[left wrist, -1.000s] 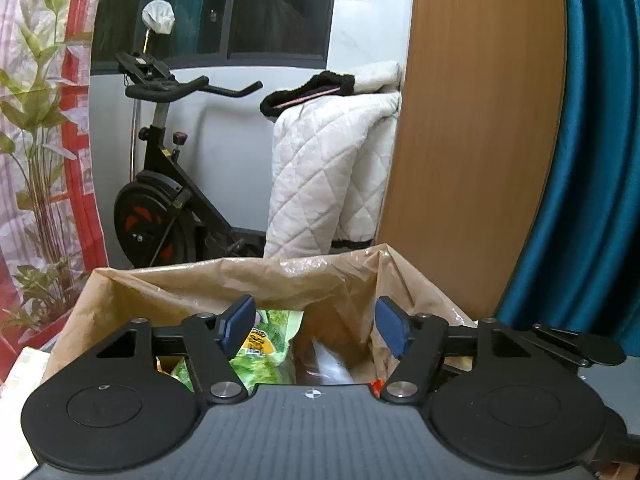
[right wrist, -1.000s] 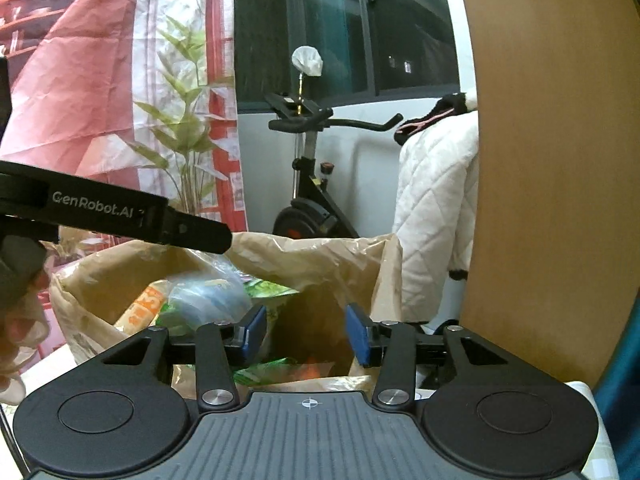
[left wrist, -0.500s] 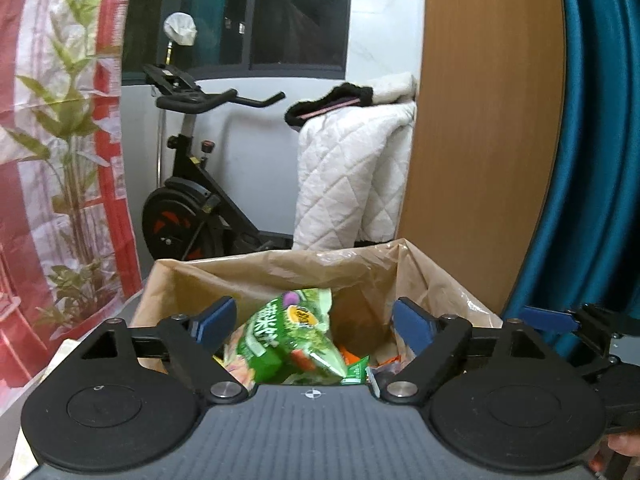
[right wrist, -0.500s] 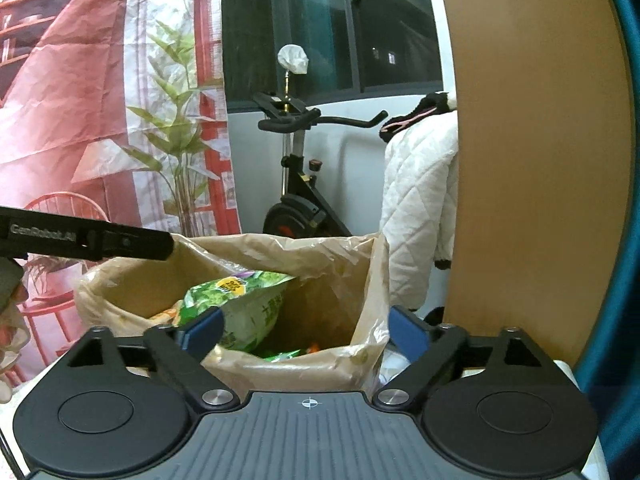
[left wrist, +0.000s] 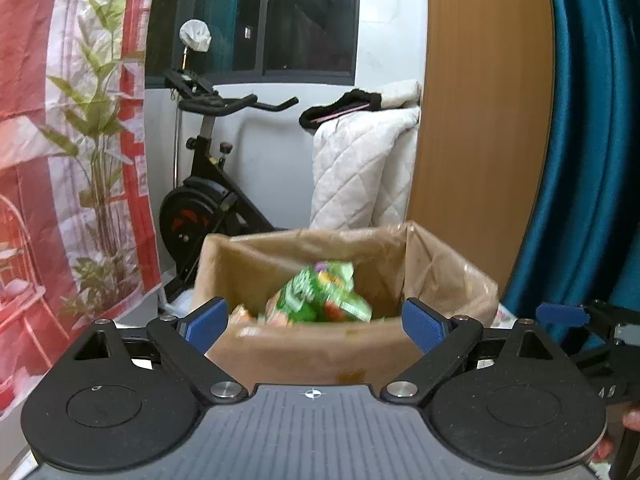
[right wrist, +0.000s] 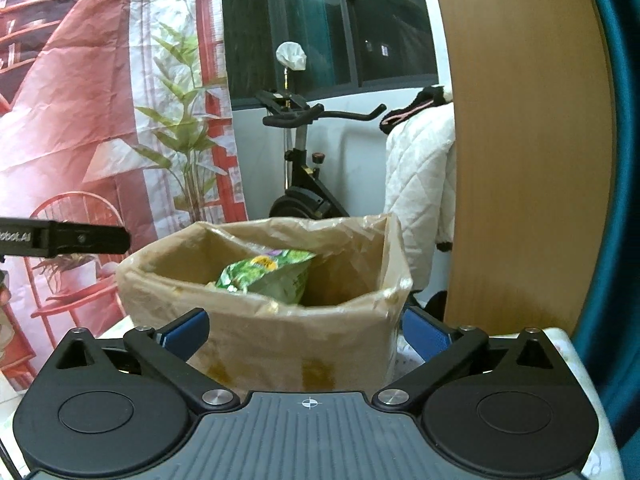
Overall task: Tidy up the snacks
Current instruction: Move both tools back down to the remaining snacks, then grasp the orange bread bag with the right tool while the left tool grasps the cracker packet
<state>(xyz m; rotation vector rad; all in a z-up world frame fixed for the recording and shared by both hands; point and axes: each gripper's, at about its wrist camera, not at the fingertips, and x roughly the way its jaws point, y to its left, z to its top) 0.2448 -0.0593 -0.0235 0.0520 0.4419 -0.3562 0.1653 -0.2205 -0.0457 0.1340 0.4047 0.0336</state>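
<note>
A cardboard box (left wrist: 312, 356) lined with a brownish plastic bag stands straight ahead in both views. Inside it a green snack bag (left wrist: 316, 296) lies on top of other packets, partly blurred. My left gripper (left wrist: 314, 320) hangs in front of the box's near wall. Its jaws are opening and hold nothing. From the right wrist view the same box (right wrist: 280, 344) and green bag (right wrist: 268, 276) show. My right gripper (right wrist: 306, 332) is also short of the box, its jaws opening with nothing between the pads. One finger (right wrist: 80, 236) of the left gripper pokes in at the left edge.
Behind the box stand an exercise bike (left wrist: 208, 200) and a white quilt (left wrist: 360, 168) draped over a rack. A wooden panel (left wrist: 480, 120) and a teal curtain (left wrist: 580, 160) rise at the right. A red printed backdrop (left wrist: 60, 160) covers the left.
Both grippers have drawn back from over the box and their jaws have spread much wider. The box now shows whole ahead, with the green bag lying inside it.
</note>
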